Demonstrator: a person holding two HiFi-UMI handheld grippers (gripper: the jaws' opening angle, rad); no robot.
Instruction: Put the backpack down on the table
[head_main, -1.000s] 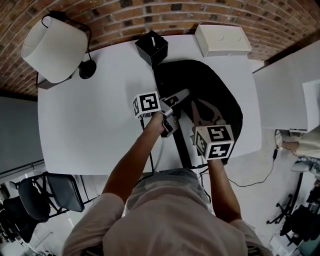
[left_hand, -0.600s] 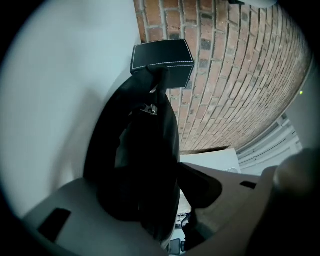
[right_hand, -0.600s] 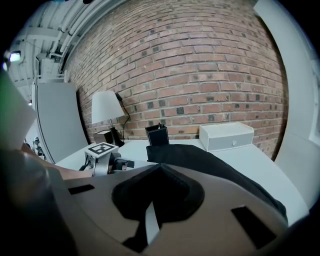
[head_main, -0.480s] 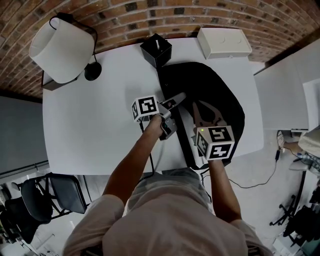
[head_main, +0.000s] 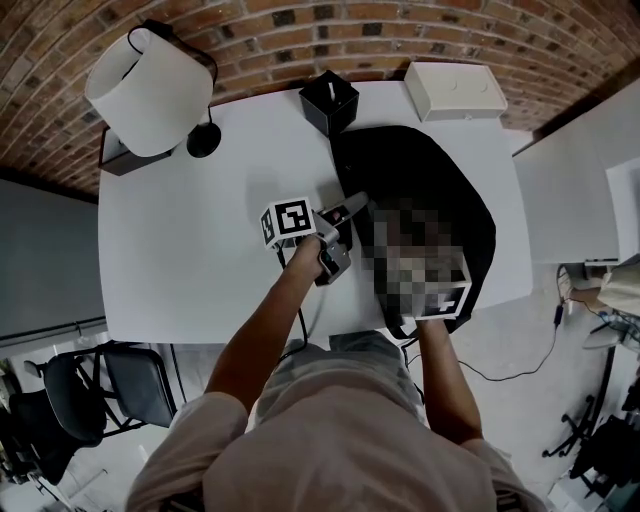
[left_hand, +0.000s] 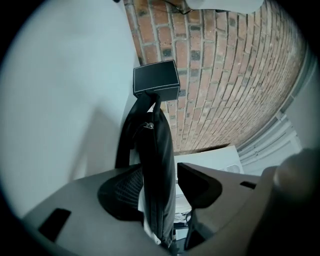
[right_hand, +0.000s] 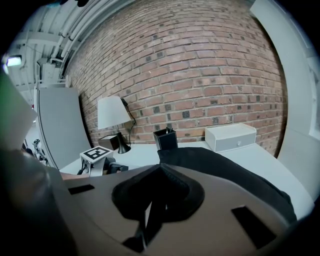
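The white table fills the head view, and the black backpack already lies flat on it, spread from the centre out toward 3 o'clock with its near end reaching the table's edge at 5 o'clock. A white-shaded lamp stands at 11 o'clock, a white box at 1 o'clock and a small black box at 12 o'clock, just beyond the bag's far end. The left gripper has its jaws parted: a fold of the bag runs between them and rests against one pad, with a sliver of gap at the other. The right gripper has its jaws pressed together on a thin strap of the bag. The setting-down looks all but done; what seems to remain is letting go. The next move probably calls for the right jaws to part and both grippers to draw back toward 6 o'clock without snagging straps.
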